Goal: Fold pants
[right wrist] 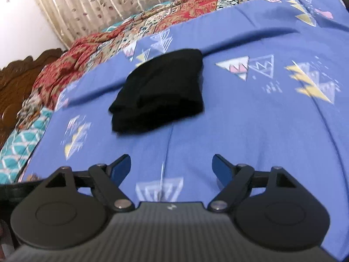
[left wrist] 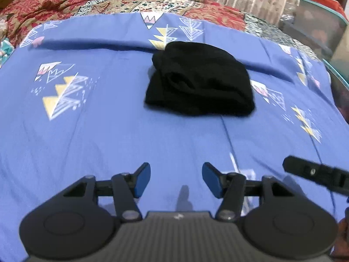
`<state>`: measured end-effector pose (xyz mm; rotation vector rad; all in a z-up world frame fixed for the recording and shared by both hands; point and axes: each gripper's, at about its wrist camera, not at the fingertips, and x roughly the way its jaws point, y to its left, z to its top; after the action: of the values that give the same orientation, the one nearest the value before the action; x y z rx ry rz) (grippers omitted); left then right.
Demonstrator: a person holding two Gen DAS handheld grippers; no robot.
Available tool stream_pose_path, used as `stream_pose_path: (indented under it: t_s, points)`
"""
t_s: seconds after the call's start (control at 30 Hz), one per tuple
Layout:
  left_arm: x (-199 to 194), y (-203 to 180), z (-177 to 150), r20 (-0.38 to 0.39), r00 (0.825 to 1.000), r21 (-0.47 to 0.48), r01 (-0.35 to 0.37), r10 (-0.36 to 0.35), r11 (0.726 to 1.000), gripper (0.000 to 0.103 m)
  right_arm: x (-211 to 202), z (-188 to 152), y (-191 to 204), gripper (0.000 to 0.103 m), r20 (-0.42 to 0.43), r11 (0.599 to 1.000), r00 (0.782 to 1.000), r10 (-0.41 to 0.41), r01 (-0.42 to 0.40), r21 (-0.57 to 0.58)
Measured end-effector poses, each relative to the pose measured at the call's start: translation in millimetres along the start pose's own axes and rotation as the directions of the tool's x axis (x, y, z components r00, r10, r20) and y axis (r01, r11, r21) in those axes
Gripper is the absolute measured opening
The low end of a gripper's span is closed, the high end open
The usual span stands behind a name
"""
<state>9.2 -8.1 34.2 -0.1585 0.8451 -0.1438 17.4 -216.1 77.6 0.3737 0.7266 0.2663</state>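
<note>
Left tool (left wrist: 176, 180) with jaws apart and nothing between them, right tool (right wrist: 171, 170) spread wider and also empty, folded black pants (left wrist: 199, 80) lying ahead of both tools, well apart from them, on blue patterned bedsheet (left wrist: 109, 142).

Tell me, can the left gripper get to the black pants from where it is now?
Probably yes: the left gripper is open and empty, and only bare blue sheet lies between it and the folded black pants.

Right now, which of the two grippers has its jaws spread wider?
The right gripper: its blue pads stand clearly farther apart than those of the left gripper. Both are empty.
</note>
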Motion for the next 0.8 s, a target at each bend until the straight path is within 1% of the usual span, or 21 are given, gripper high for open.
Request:
stream_pose_path:
  t_s: [0.1, 0.17, 0.2, 0.27, 0.37, 0.43, 0.5, 0.53, 0.6, 0.67, 0.8]
  points:
    - [-19, -7, -17, 0.006, 1.0, 0.009, 0.015, -0.015, 1.0, 0.062, -18, -20, 0, 0.085, -0.006, 1.0, 1.0, -0.014, 0.014, 0.011]
    - [-30, -14, -27, 0.013, 1.0, 0.033, 0.009, -0.01, 0.999, 0.064, -27, -33, 0, 0.085, -0.02, 1.0, 0.999, -0.028, 0.028, -0.003]
    - [-35, -17, -31, 0.022, 1.0, 0.045, 0.0, -0.001, 0.999, 0.071, -30, -39, 2, 0.085, -0.023, 0.999, 0.999, -0.041, 0.041, -0.012]
    - [-45, -23, -38, 0.052, 0.999, 0.06, -0.017, 0.014, 0.998, 0.079, -36, -50, 4, 0.086, -0.032, 0.998, 0.997, -0.063, 0.062, -0.013]
    - [-58, -32, -46, 0.085, 0.996, 0.08, -0.043, 0.037, 0.996, 0.08, -42, -62, 4, 0.089, -0.055, 0.998, 0.996, -0.066, 0.067, 0.011]
    - [-64, -35, -49, 0.113, 0.991, 0.086, -0.076, 0.066, 0.993, 0.082, -42, -65, 7, 0.089, -0.068, 0.997, 0.995, -0.078, 0.079, 0.01]
    - [-68, -37, -52, 0.136, 0.987, 0.085, -0.096, 0.084, 0.992, 0.089, -41, -66, 11, 0.089, -0.071, 0.996, 0.993, -0.09, 0.091, 0.004]
    - [-70, -38, -52, 0.14, 0.986, 0.088, -0.101, 0.088, 0.991, 0.091, -41, -65, 12, 0.089, -0.069, 0.996, 0.994, -0.09, 0.09, 0.003]
    - [-72, -39, -54, 0.135, 0.987, 0.095, -0.099, 0.086, 0.991, 0.094, -41, -65, 14, 0.09, -0.062, 0.996, 0.994, -0.087, 0.087, 0.002]
    - [-73, -40, -56, 0.122, 0.989, 0.105, -0.094, 0.081, 0.99, 0.095, -39, -65, 17, 0.091, -0.061, 0.996, 0.994, -0.088, 0.087, -0.006]
    - [-69, -42, -58, 0.081, 0.991, 0.117, -0.112, 0.103, 0.987, 0.095, -36, -66, 20, 0.091, -0.055, 0.996, 0.995, -0.082, 0.081, -0.022]
